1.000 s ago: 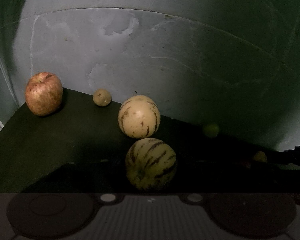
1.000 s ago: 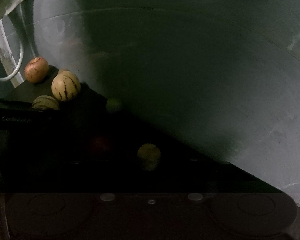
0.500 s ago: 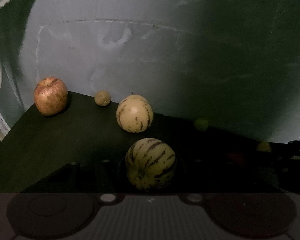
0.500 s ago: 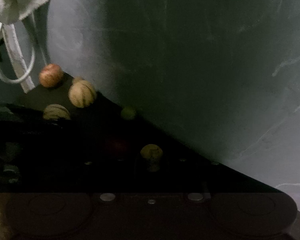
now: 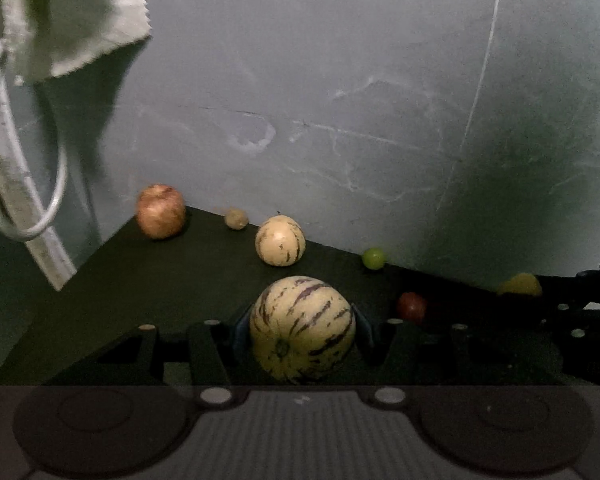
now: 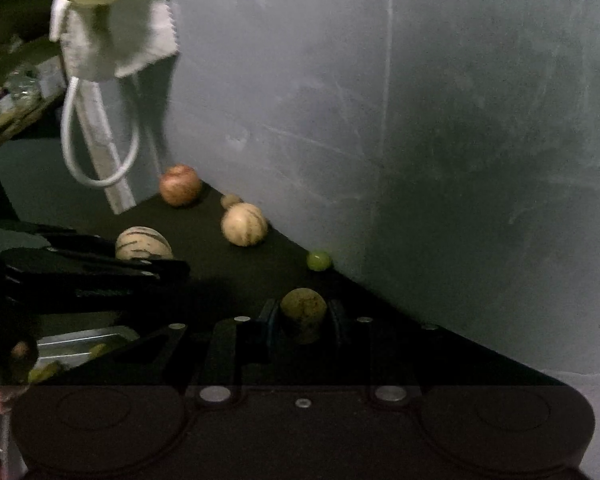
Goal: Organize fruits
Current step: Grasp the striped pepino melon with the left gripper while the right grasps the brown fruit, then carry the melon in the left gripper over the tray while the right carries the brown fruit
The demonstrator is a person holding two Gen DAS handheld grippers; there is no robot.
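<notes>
Step in hand, by my read: both tools loaded w/ fruit, mid-carry toward wherever they get sorted. Left tool (image 5: 302, 330) was clamped on a striped melon (image 5: 302, 328), pads pressing both flanks; cream-yellow skin w/ dark purple streaks, stem scar facing the cam, round and smooth so prob. slippery if squeezed off-centre. Right tool (image 6: 303, 316) was closed on a small yellowish fruit (image 6: 303, 314), dull and speckled, held between the pads; can't tell whether either fruit was clear of the dark surface (image 5: 140, 280) or touching it.

Loose fruit on the surface along the grey wall (image 5: 380, 100): red apple (image 5: 161, 211) at the far end, tiny brown fruit (image 5: 236, 218) just beside the wall, 2nd paler striped melon (image 5: 280, 241) nearer, green grape-like ball (image 5: 373, 258) against the wall, dark red fruit (image 5: 411, 307) near the left tool. A metal tray (image 6: 84, 338) showed low left in the right wrist view w/ smth yellowish in it, partly hidden.

Next move prob. calls for a steady carry to the tray, assuming that's the drop spot, w/o the tools colliding, since they sat near each other. Low, gentle release, else the round fruit rolls.
</notes>
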